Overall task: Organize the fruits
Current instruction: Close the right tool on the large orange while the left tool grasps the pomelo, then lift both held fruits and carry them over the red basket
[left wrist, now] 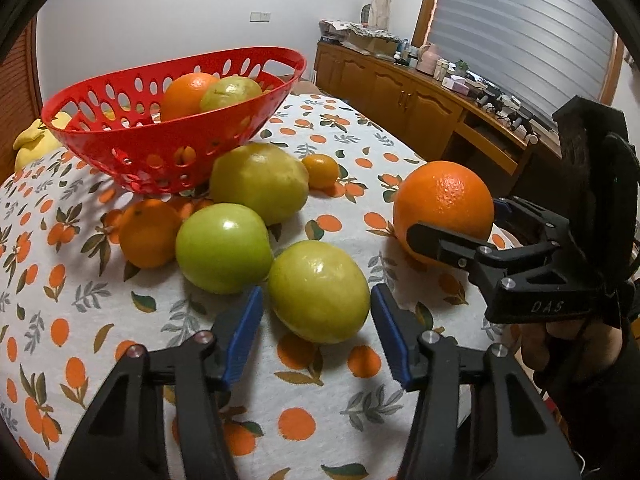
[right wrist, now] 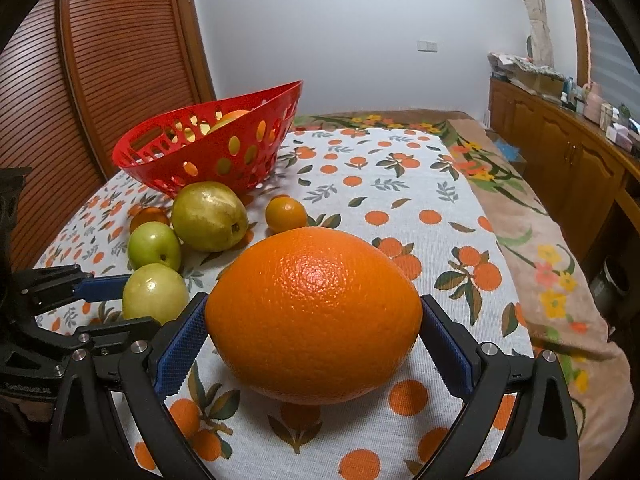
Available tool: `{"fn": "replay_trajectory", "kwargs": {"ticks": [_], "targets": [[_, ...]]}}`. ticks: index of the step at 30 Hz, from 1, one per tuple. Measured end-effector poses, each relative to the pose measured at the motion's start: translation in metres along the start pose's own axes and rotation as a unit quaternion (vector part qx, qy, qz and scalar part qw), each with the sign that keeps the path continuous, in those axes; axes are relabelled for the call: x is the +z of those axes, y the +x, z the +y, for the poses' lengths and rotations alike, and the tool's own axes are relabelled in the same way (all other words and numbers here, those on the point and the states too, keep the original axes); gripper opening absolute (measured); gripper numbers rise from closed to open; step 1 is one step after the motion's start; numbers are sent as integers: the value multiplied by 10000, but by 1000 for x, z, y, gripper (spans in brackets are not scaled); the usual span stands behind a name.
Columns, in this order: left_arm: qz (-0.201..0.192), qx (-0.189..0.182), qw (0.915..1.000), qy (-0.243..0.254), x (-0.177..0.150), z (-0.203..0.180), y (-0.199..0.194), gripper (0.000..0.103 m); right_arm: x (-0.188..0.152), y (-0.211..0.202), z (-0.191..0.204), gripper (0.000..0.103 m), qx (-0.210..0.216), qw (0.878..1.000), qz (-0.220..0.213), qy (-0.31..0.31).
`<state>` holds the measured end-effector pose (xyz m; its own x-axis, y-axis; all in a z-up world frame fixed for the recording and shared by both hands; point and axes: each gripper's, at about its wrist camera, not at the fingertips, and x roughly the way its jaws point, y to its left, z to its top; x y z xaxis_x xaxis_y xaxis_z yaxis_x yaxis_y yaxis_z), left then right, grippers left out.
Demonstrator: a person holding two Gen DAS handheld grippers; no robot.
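Your right tool (right wrist: 314,332) has its blue pads closed against both flanks of the large round orange (right wrist: 314,320), which sits low over the orange-print cloth of the desk (right wrist: 400,184); whether it has cleared the cloth I cannot tell from this angle. The side grip suits a round, firm fruit and leaves its top free for lowering into a container.

Your left tool (left wrist: 318,320) stands wide open, its pads either side of the nearest yellow-green round fruit (left wrist: 318,292) without touching it, apparently lined up for a grasp.

The perforated red plastic basket (left wrist: 120,92) lies at eleven o'clock from the left tool. It holds one orange (left wrist: 186,94) and one greenish fruit (left wrist: 230,92); further contents are hidden by its wall.

Loose on the cloth at its foot: a yellow-green pear-like fruit (left wrist: 258,180), a green apple-like fruit (left wrist: 222,248), a mandarin (left wrist: 148,232) and a smaller mandarin (left wrist: 320,170).
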<state>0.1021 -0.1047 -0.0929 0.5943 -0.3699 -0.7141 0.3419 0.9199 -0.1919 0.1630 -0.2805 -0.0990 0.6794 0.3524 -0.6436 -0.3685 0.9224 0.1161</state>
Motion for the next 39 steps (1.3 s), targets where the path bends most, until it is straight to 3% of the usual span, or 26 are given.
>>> {"fn": "replay_trajectory", "kwargs": {"ticks": [8, 18, 39], "targets": [[-73, -68, 9999, 18, 0, -2, -5, 51, 0, -1, 0, 101, 26, 10000, 34, -32], [-435, -84, 9990, -46, 14, 10, -38, 51, 7, -3, 4, 101, 55, 9999, -31, -137], [-1074, 502, 9928, -140, 59, 65, -80, 51, 75, -32, 45, 101, 370, 9957, -562, -637]]}}
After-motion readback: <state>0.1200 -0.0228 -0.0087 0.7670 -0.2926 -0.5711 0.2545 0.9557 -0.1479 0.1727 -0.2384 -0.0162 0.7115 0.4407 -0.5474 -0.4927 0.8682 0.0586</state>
